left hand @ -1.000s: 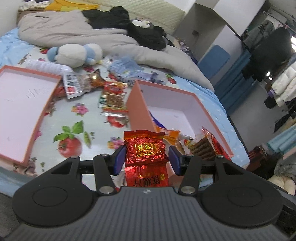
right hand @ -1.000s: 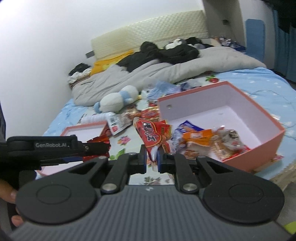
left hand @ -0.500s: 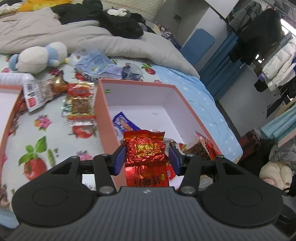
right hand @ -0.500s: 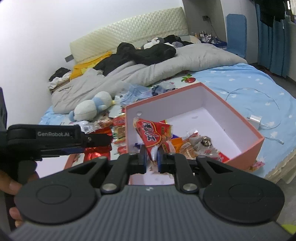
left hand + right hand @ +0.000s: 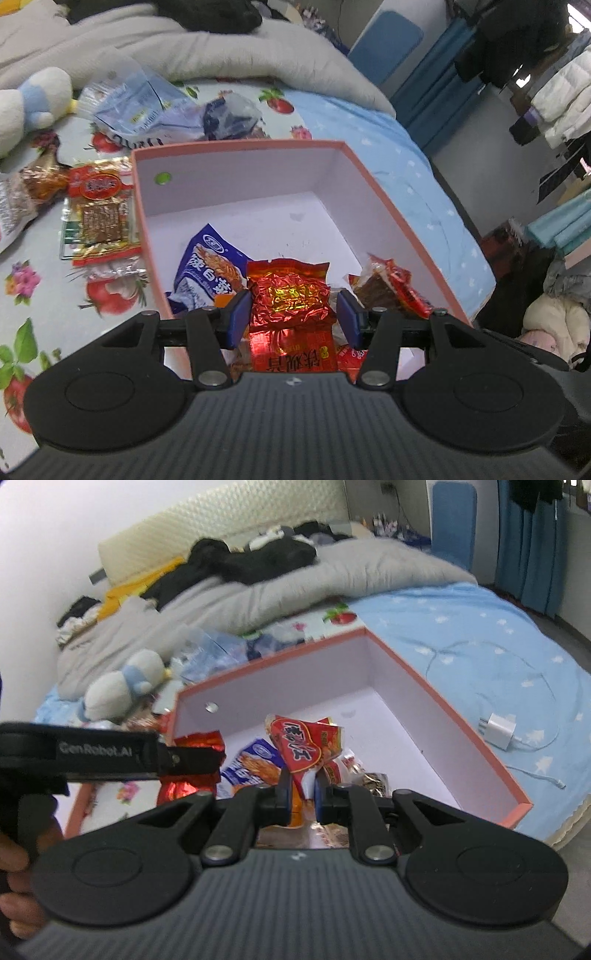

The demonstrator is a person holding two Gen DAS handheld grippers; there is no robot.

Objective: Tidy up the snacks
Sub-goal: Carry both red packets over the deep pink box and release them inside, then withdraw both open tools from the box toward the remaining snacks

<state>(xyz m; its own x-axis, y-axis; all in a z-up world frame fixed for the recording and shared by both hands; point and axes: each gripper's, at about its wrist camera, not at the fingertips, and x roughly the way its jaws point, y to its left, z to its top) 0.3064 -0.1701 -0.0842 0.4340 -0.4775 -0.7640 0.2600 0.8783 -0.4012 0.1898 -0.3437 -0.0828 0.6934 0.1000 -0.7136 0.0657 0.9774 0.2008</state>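
My left gripper (image 5: 293, 314) is shut on a crinkled red foil packet (image 5: 290, 301) and holds it over the near part of the pink box (image 5: 236, 155). In the right wrist view the left gripper (image 5: 207, 760) and its red foil packet (image 5: 192, 779) show at the left. My right gripper (image 5: 301, 794) is shut on a red snack packet (image 5: 303, 746) with white characters, above the pink box (image 5: 443, 705). Inside the box lie a blue packet (image 5: 208, 269) and several other snacks (image 5: 391, 291).
Loose snack packets (image 5: 98, 214) lie on the fruit-print sheet left of the box. A clear bag (image 5: 136, 110) and a plush toy (image 5: 26, 99) lie behind. A white charger (image 5: 500, 731) with cable lies right of the box. A grey duvet (image 5: 295, 587) covers the far bed.
Both grippers have moved forward and over the pink box with their packets; the box now fills the middle of both views.
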